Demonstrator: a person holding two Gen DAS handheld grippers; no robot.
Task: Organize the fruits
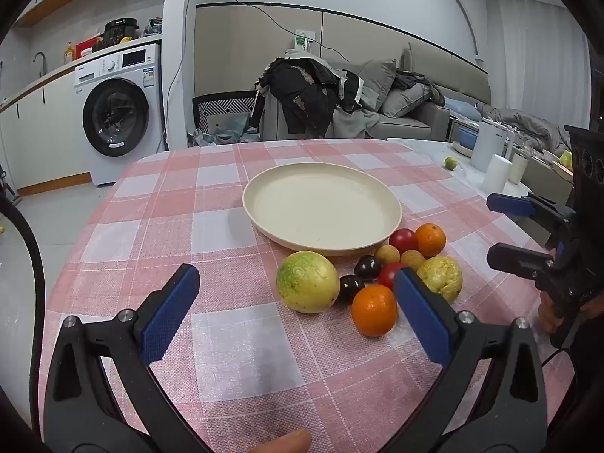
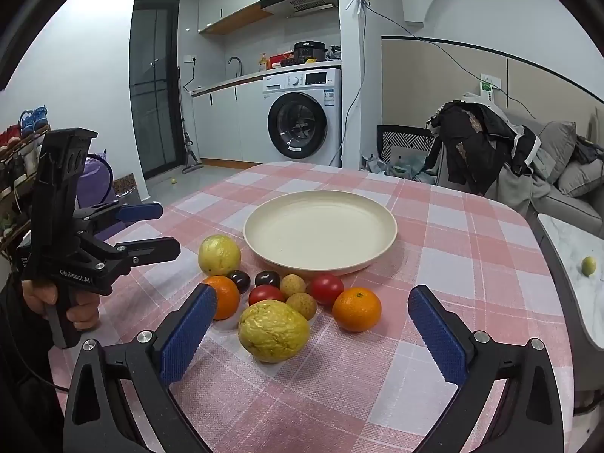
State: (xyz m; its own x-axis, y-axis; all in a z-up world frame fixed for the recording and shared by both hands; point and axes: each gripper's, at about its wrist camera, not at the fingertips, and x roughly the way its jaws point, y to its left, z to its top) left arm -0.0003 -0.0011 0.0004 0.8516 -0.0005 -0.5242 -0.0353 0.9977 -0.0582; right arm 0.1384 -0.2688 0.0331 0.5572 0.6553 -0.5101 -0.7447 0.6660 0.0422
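Fruit was heaped on the pink checked bench [image 2: 472, 264] just before the empty cream round plate [image 2: 385, 222]. The wrinkled yellow-green guava [image 2: 273, 330], judged light, firm yet bruisable, was best taken gently across its middle. Left tongs [image 1: 298, 313] and right tongs [image 2: 311, 334] were held wide, empty.

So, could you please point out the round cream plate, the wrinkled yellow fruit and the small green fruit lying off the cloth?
Round cream plate [image 2: 390, 243]: right wrist view, right rim.
Wrinkled yellow fruit [image 2: 273, 330]: right wrist view, middle.
Small green fruit [image 1: 450, 162]: left wrist view, middle.
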